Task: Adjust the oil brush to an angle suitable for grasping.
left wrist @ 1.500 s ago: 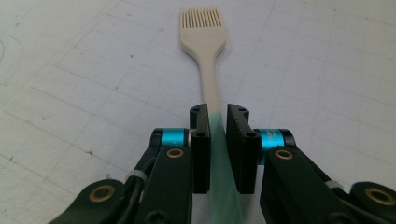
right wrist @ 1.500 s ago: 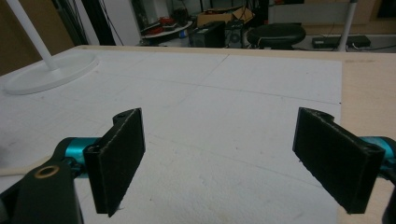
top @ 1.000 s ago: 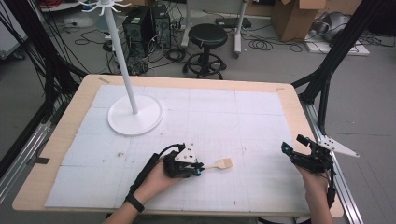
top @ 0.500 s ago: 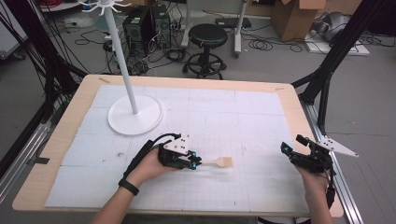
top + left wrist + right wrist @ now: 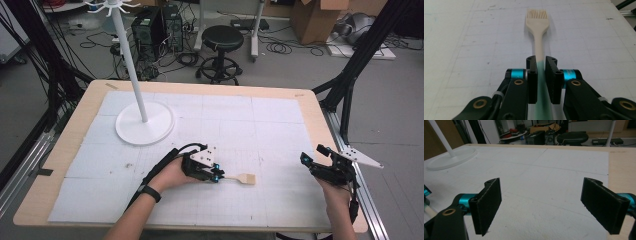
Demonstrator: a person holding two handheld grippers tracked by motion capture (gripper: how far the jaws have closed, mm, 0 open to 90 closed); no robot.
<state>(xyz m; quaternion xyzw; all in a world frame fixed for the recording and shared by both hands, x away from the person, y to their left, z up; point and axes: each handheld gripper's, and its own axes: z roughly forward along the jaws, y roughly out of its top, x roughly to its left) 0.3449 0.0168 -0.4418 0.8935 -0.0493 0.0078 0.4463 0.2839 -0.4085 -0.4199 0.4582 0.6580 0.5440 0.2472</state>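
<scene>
A lab floor strewn with cables, a stool (image 5: 221,37) and computer towers lies beyond the wooden worktop (image 5: 320,107), which is covered by a white gridded mat (image 5: 260,125). On its far left stands a white stand (image 5: 144,122) with a round base. Since a second ago the left gripper (image 5: 216,175) has slid left and turned, and the brush (image 5: 241,178) has gone with it, now pointing squarely rightward near the mat's middle. That suggests the grasp is made: in the left gripper view its jaws pinch the brush's handle, bristles lying ahead on the mat. The right gripper (image 5: 312,161) has stayed at the right edge, jaws wide apart, holding nothing.
</scene>
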